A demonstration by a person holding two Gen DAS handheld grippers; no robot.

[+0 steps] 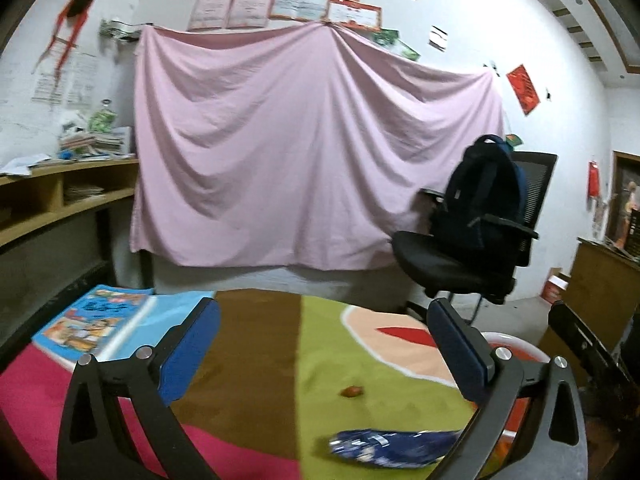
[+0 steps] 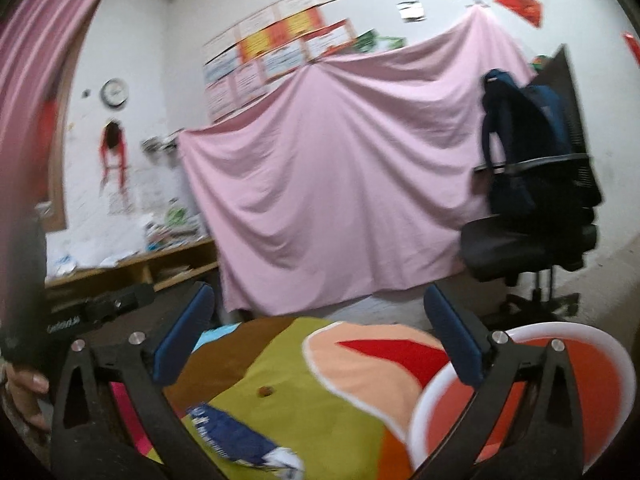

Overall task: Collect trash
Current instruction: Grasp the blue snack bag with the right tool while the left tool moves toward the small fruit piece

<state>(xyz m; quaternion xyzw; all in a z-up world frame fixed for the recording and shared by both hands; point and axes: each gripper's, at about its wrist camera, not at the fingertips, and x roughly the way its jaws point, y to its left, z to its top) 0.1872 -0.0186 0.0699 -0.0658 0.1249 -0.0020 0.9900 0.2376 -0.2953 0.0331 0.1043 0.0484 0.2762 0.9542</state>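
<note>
One blue wrapper (image 1: pixel 394 448), one brown scrap (image 1: pixel 352 391), one red bowl (image 2: pixel 592 364).

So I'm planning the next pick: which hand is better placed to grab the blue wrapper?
Probably the left. Its open, empty tongs have the blue wrapper low between the tips. In the right view the wrapper lies left of the open right tongs, which sit nearer the red basin.

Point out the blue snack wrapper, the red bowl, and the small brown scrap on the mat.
Blue snack wrapper (image 1: pixel 394 449), left wrist view, middle of the crumpled foil.
Red bowl (image 2: pixel 608 376), right wrist view, red inner wall.
Small brown scrap (image 1: pixel 352 391), left wrist view, its centre.
</note>
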